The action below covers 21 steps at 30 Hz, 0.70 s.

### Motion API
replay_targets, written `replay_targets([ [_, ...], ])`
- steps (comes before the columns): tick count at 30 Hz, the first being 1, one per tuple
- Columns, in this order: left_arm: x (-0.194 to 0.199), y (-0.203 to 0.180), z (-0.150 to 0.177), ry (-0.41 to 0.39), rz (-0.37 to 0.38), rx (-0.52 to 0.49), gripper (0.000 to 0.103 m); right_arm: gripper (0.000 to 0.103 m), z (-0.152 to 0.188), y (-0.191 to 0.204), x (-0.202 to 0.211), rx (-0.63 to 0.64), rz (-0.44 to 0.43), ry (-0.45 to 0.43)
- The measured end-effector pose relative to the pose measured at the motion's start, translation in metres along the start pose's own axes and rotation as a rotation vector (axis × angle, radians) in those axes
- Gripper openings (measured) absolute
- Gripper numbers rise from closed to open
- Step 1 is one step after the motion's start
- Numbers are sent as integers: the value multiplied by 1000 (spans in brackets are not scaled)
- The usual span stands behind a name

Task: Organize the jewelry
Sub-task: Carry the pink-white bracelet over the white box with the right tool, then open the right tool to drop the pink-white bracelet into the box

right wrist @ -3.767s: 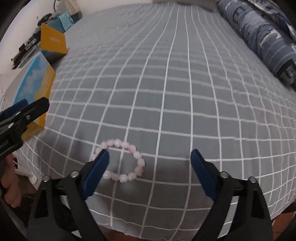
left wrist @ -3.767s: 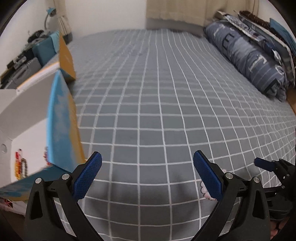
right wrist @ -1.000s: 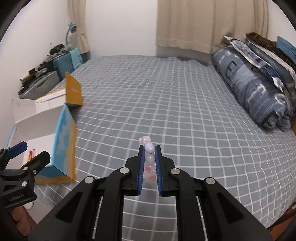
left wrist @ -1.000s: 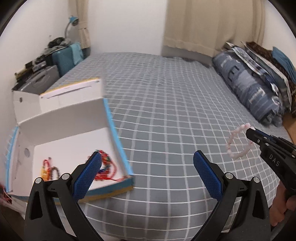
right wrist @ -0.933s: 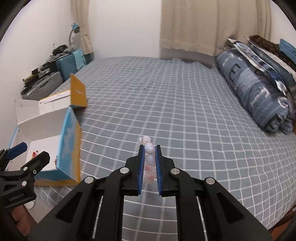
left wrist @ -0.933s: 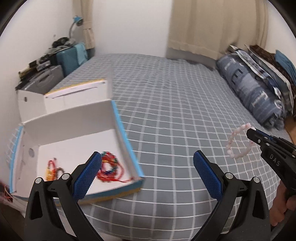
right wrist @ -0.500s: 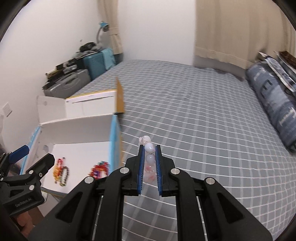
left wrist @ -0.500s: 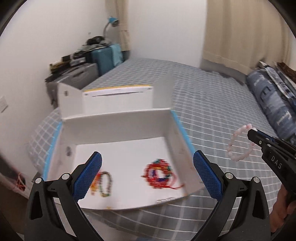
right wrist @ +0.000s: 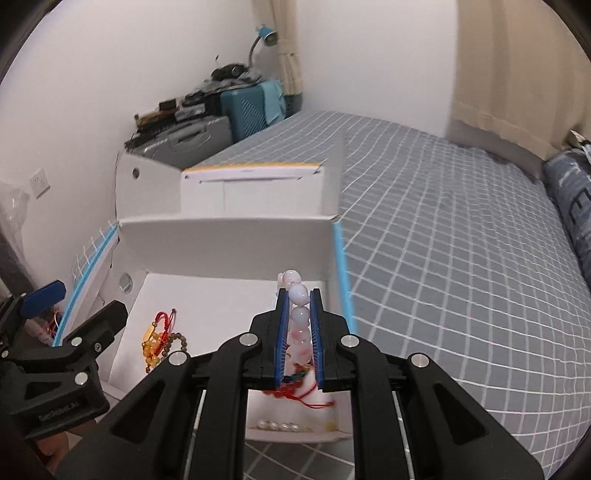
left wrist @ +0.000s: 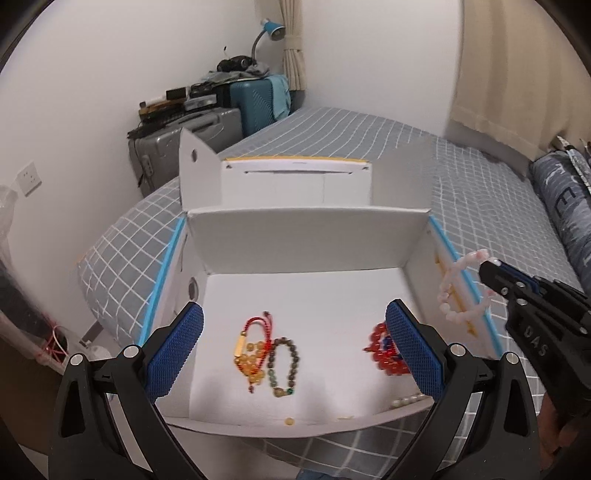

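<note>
An open white cardboard box with blue edges sits on the bed's near left corner. Inside lie a red-and-amber bracelet, a dark bead bracelet, a red bead bracelet and a short string of white pearls. My right gripper is shut on a pale pink bead bracelet and holds it in the air above the box's right side; the bracelet also shows in the left wrist view. My left gripper is open and empty, over the box's front.
The bed has a grey checked sheet. Grey and teal suitcases with clutter and a blue lamp stand by the wall to the left. Blue patterned pillows lie at the far right. Beige curtains hang behind.
The right gripper took the pink bracelet off the sheet, lifted it and carried it left over the box. Both views have swung left, so the box now fills the centre.
</note>
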<state>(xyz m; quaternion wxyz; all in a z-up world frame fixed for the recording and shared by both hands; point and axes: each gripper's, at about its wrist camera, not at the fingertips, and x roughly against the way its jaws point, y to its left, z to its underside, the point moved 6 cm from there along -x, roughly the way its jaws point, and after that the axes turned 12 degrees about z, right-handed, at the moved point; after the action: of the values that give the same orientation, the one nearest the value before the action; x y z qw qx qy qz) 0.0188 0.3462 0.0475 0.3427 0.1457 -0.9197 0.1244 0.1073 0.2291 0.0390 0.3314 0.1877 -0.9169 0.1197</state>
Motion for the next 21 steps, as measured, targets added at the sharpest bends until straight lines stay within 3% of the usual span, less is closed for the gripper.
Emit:
replay_targets([
  [8,-24,31,13,34,-15,38,97,11,17,34,-51,54,-11,94],
  [17,-31,38,22,49,-10,35,97,13,26,42,-68,62,1,119],
  [19,-29,37,22,48,-4,35,97,18,27,41,-67,61,-3,118],
  [21,-25,37,22,40,-1,36,97,42,25,40,-62,52,-11,105],
])
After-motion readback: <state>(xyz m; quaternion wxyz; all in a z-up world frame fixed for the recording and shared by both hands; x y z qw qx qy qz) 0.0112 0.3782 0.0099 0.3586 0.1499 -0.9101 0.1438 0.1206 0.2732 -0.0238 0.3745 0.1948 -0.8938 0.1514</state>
